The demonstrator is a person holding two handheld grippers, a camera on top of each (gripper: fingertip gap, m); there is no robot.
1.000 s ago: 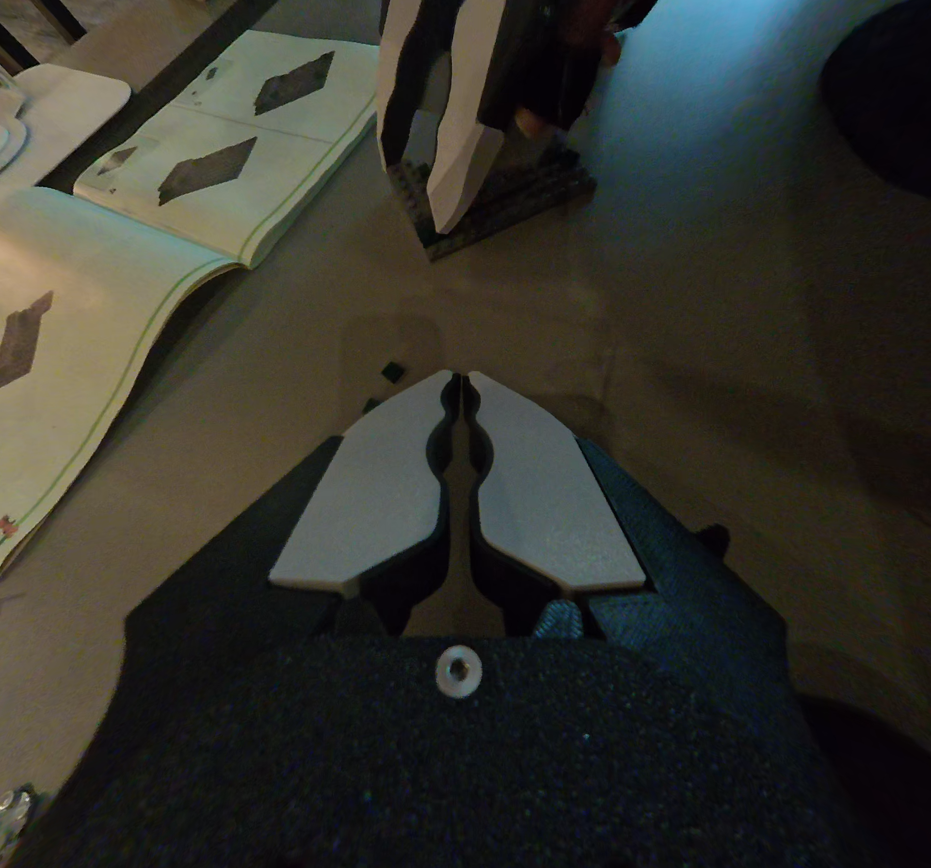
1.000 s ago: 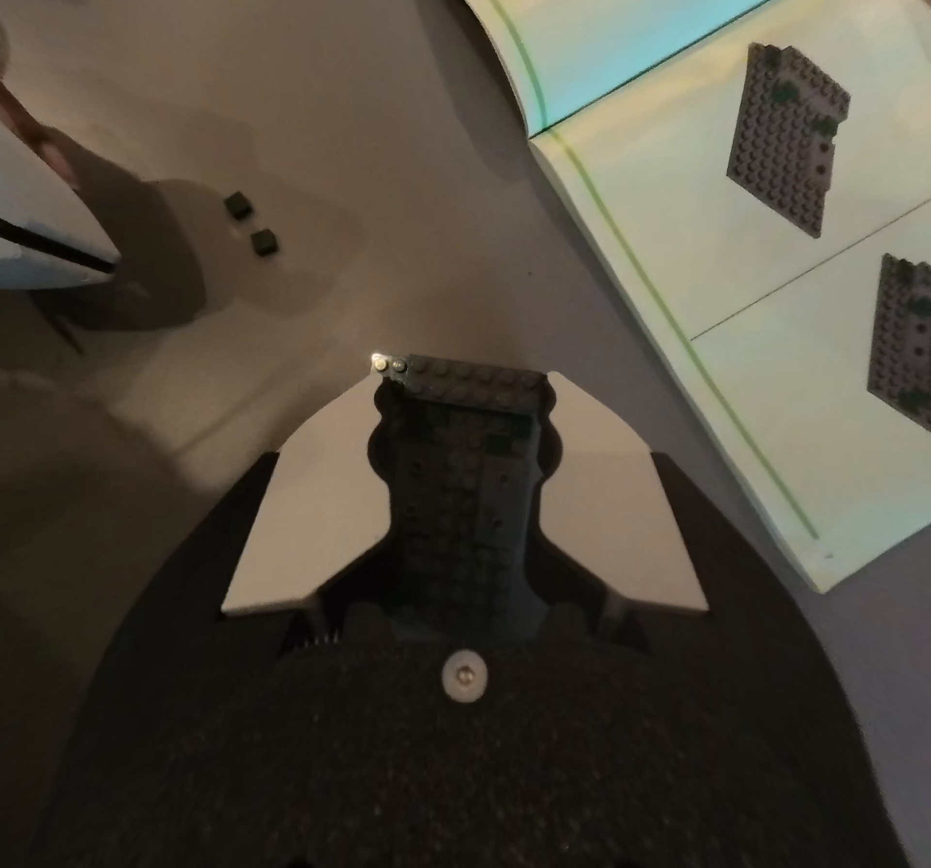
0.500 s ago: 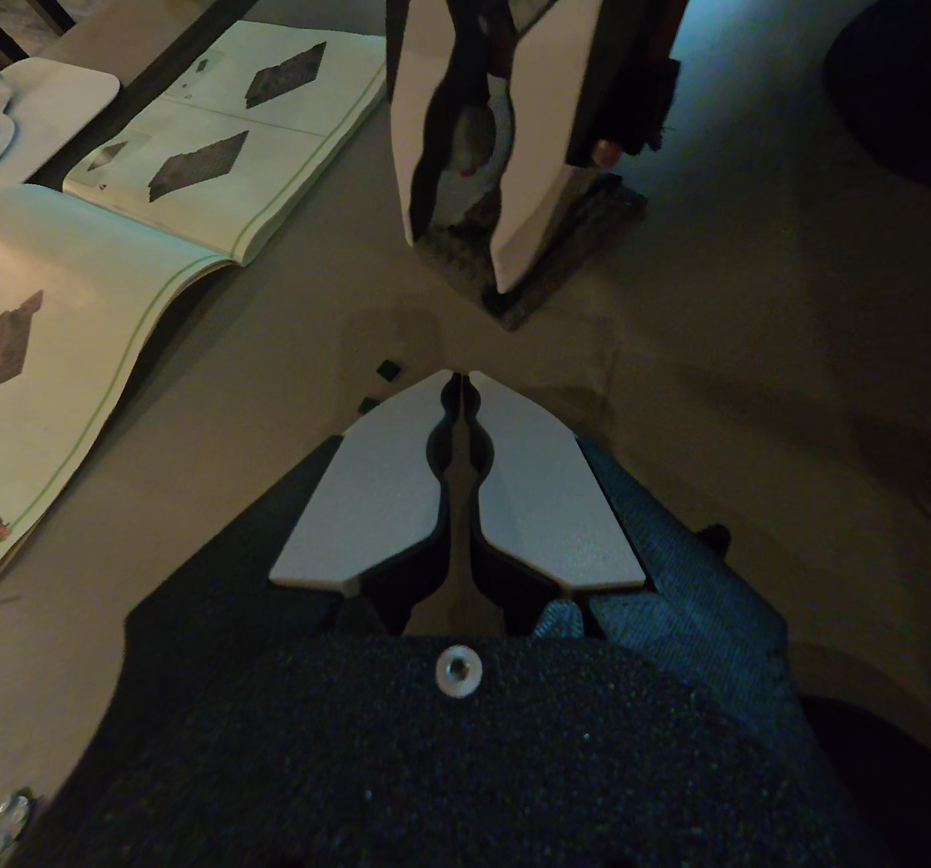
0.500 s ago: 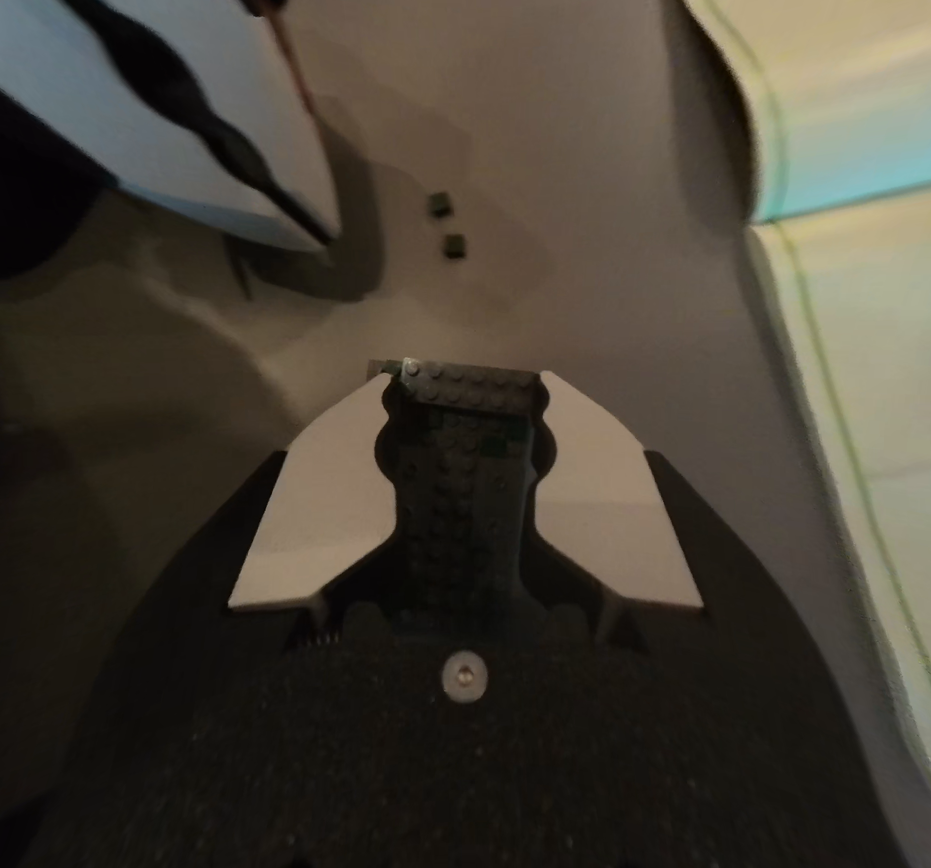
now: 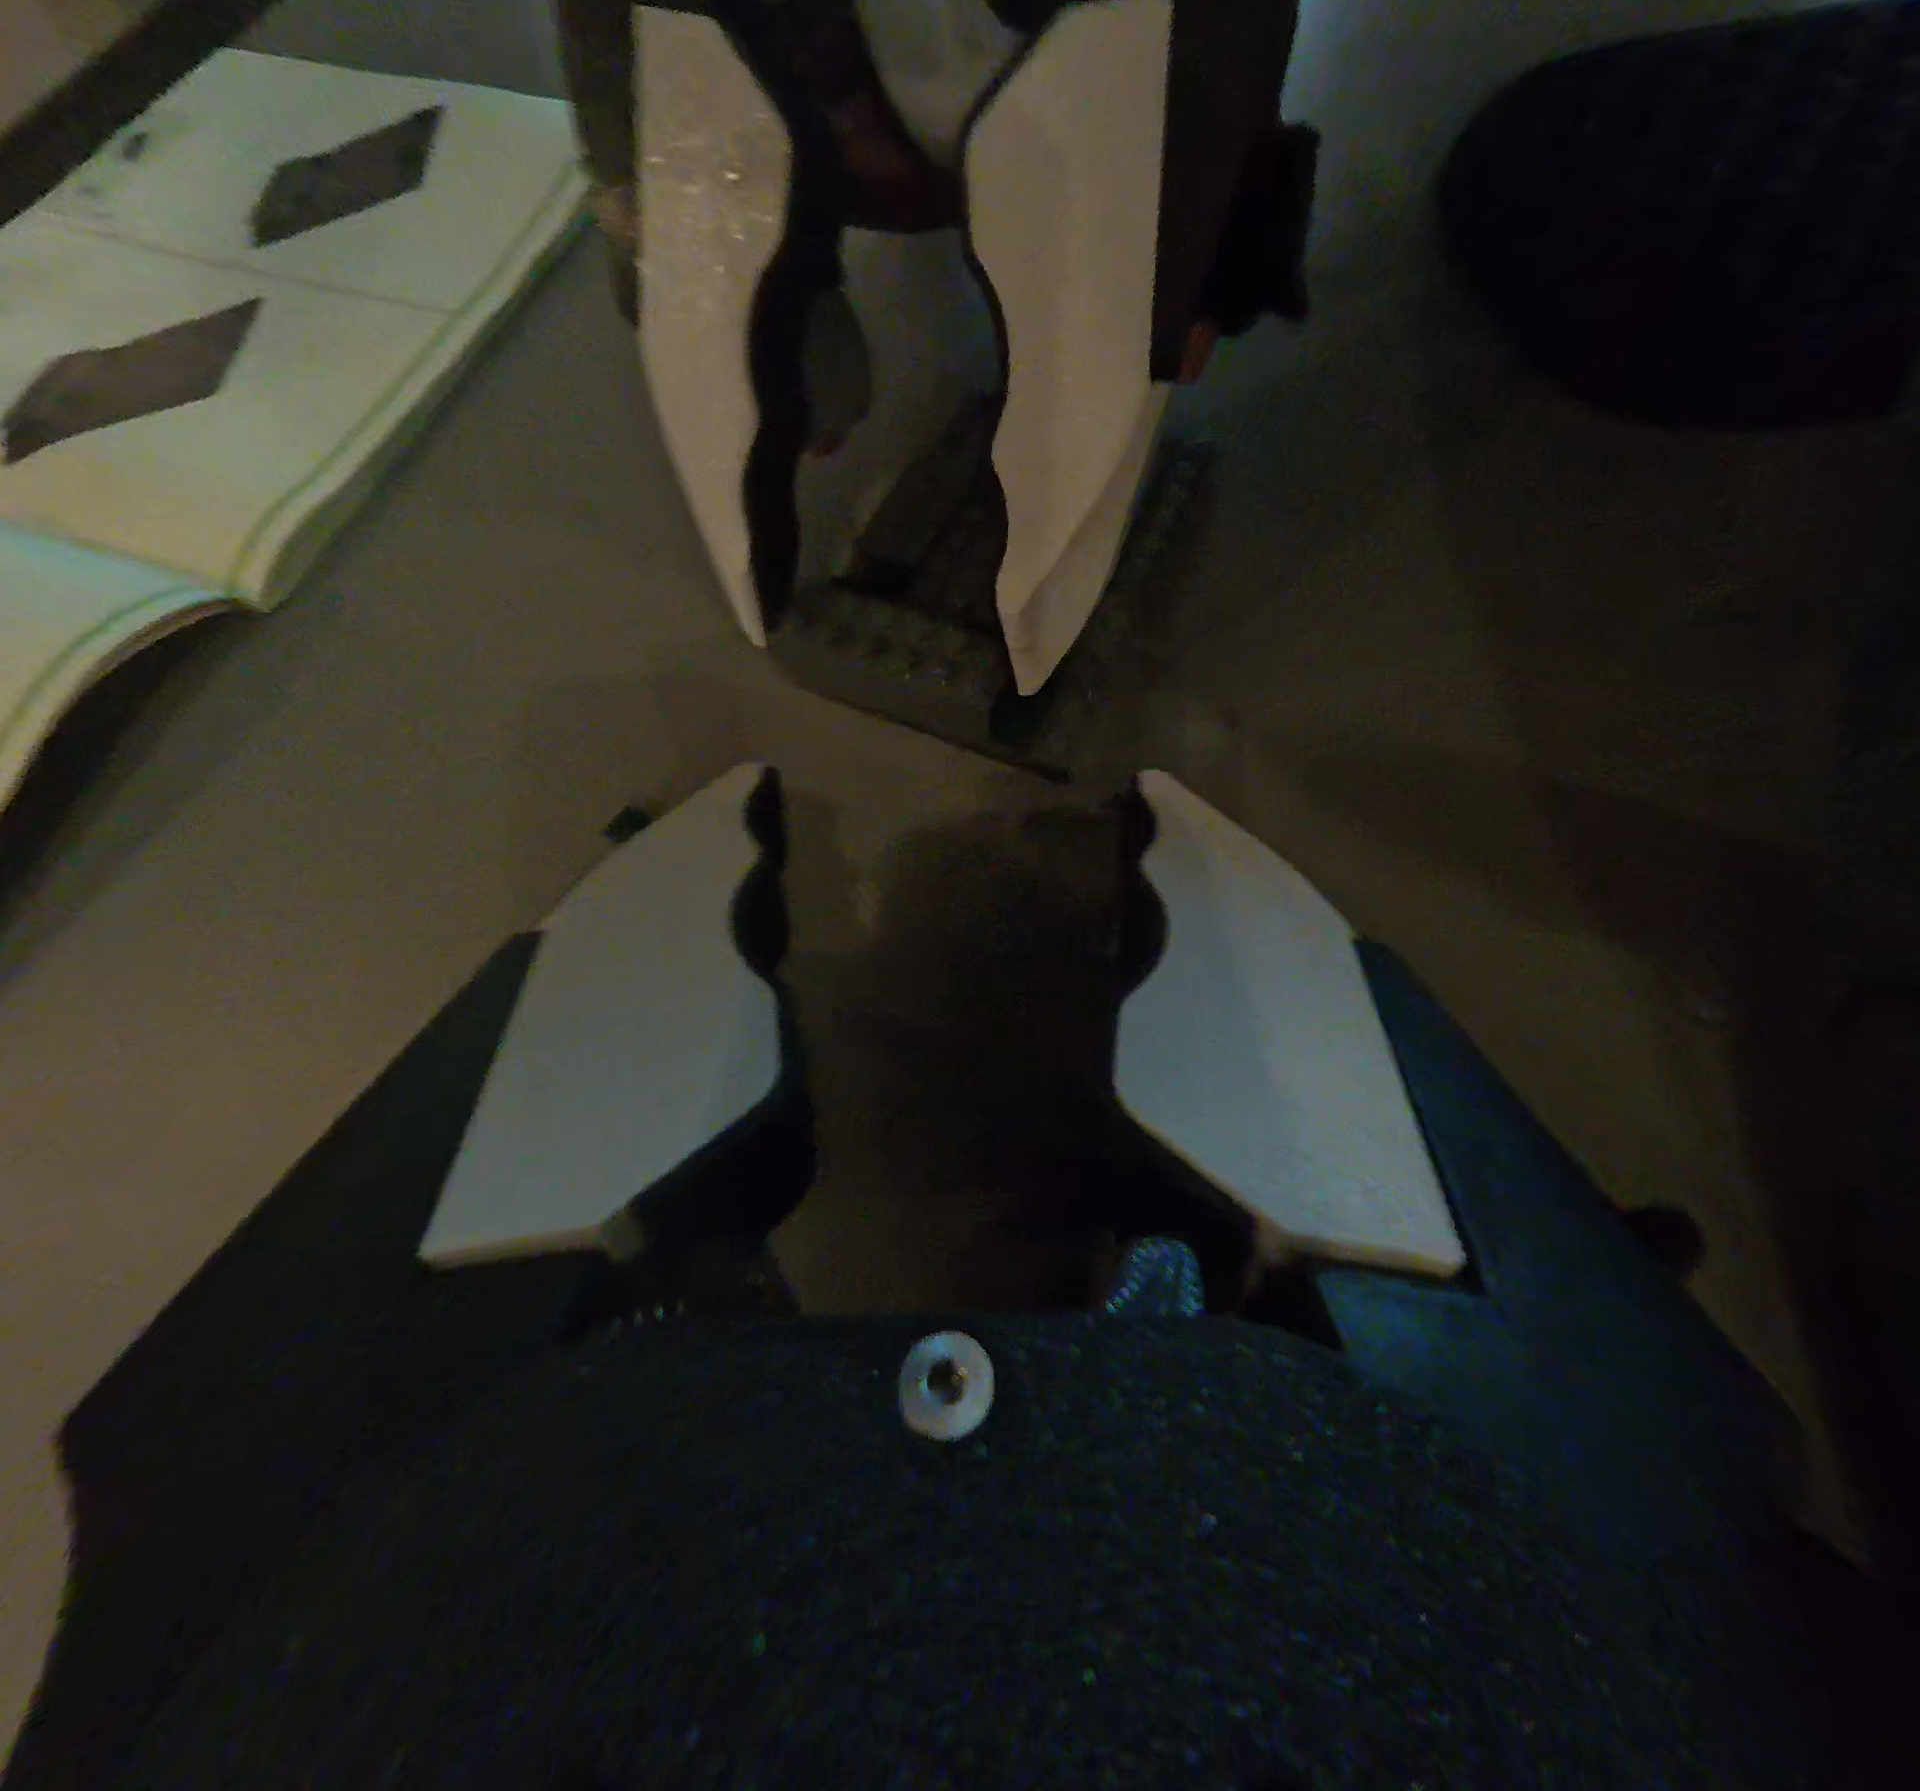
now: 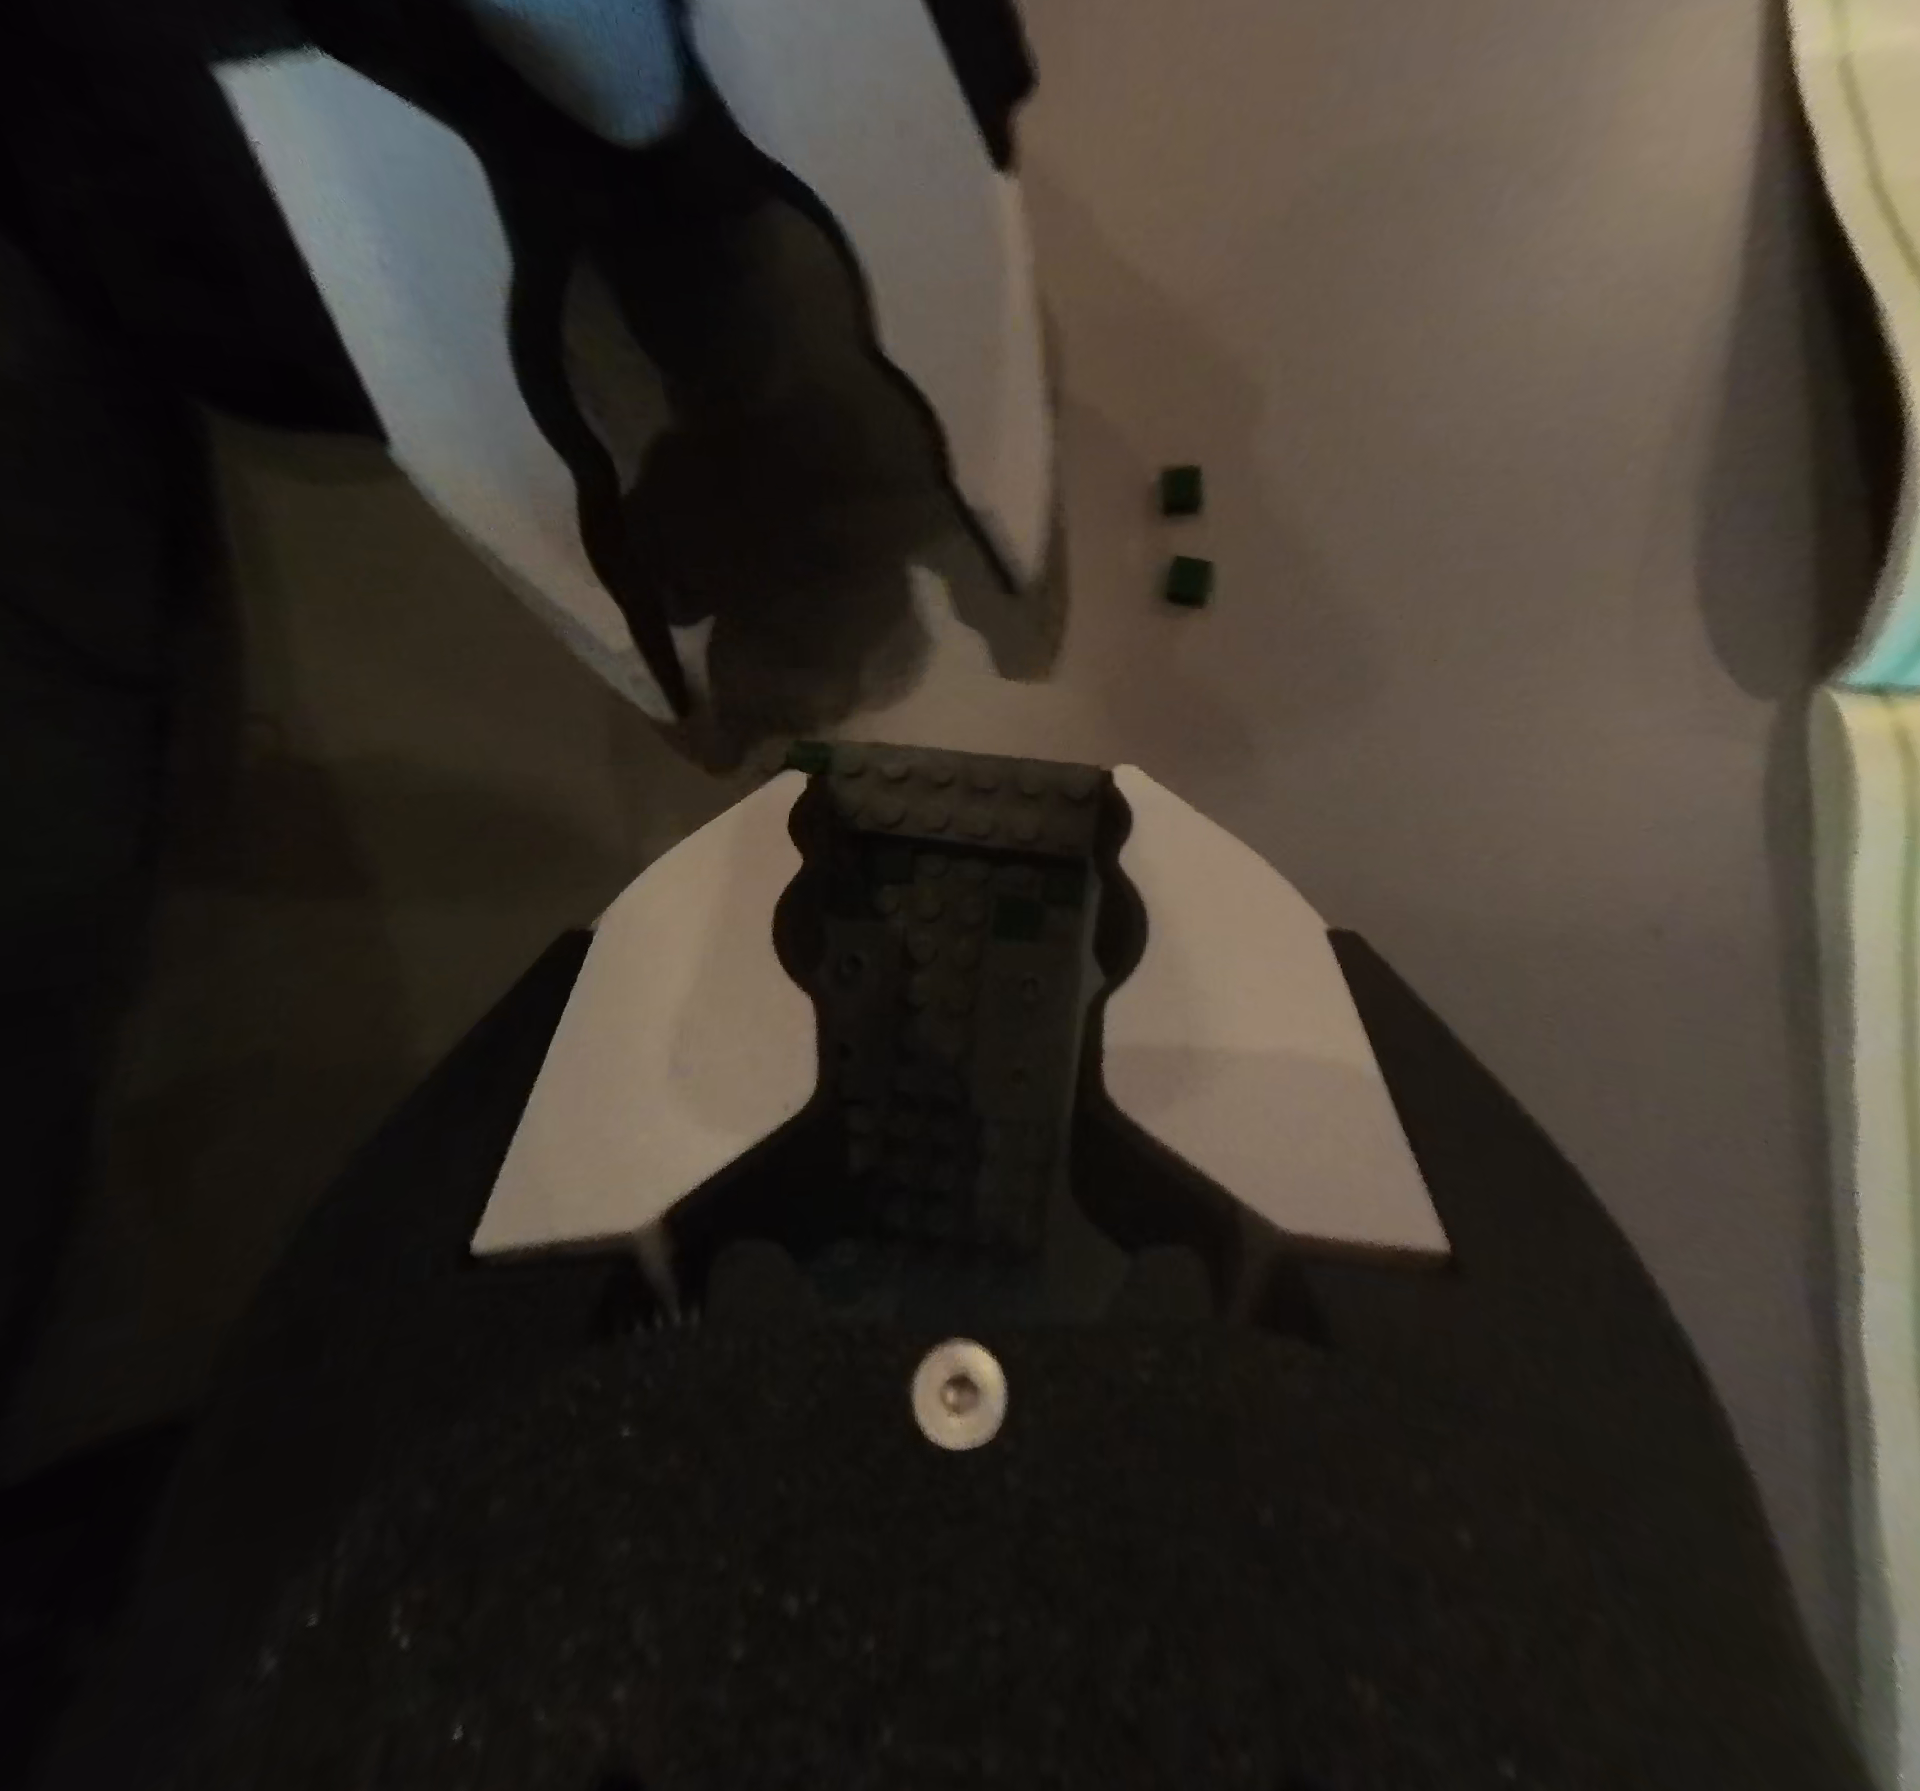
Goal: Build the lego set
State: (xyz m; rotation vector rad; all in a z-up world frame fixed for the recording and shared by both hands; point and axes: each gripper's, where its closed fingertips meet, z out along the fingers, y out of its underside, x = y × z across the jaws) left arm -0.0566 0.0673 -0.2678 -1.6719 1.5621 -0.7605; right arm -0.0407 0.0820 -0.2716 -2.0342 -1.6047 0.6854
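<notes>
My right gripper (image 6: 961, 773) is shut on a dark grey studded Lego plate (image 6: 966, 993) that lies lengthwise between its fingers, just above the table. My left gripper (image 5: 948, 785) is open and empty. The two grippers face each other tip to tip. In the left wrist view the right gripper (image 5: 891, 666) holds the plate (image 5: 935, 707) just beyond my left fingertips. In the right wrist view the left gripper (image 6: 852, 645) hangs open by the plate's front left corner. Two small dark green pieces (image 6: 1182, 536) lie loose on the table to its right.
An open instruction booklet (image 5: 260, 287) lies on the table to the left in the left wrist view and shows at the right edge of the right wrist view (image 6: 1870, 910). A dark round object (image 5: 1704, 214) sits at the far right. One green piece (image 5: 623, 822) lies beside my left finger. Less than 4 cm separates the two grippers' tips.
My left gripper has gone from shut to open. The right gripper has swung round with the plate and come close, so that it now faces the left gripper.
</notes>
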